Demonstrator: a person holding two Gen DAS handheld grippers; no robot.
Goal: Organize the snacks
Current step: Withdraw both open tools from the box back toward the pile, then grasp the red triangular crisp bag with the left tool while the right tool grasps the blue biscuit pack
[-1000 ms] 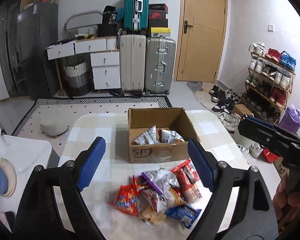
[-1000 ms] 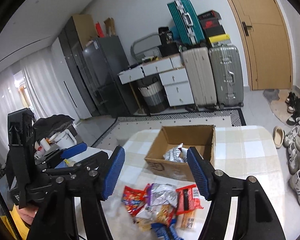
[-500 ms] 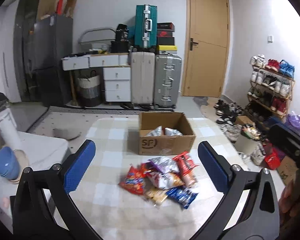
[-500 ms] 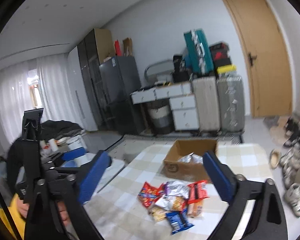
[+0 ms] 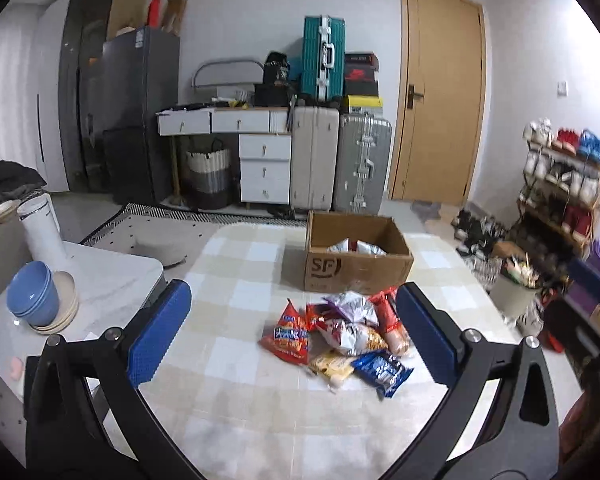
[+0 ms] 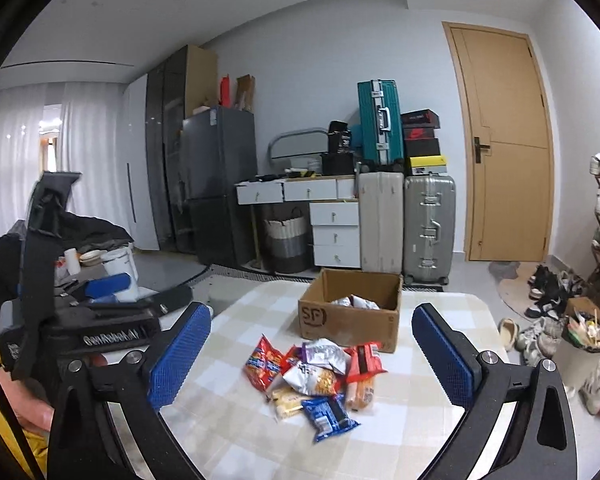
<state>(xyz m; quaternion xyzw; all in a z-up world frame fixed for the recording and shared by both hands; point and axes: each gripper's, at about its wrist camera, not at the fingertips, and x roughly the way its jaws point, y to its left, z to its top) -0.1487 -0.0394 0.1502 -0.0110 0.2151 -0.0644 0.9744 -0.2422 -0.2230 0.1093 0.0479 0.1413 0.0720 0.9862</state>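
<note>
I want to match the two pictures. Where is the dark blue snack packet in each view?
Left wrist view: the dark blue snack packet lies at the near right edge of the snack pile, lower centre-right, between the open claw's pads.
Right wrist view: the same packet lies at the near edge of the pile, lower centre.
Shared landmark: the cardboard box marked SF, behind the pile in both.

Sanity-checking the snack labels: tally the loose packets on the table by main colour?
Red/orange packets: 3
Silver packets: 2
Yellow packets: 1
Blue packets: 1
Total: 7 visible; overlaps may hide more.
</note>
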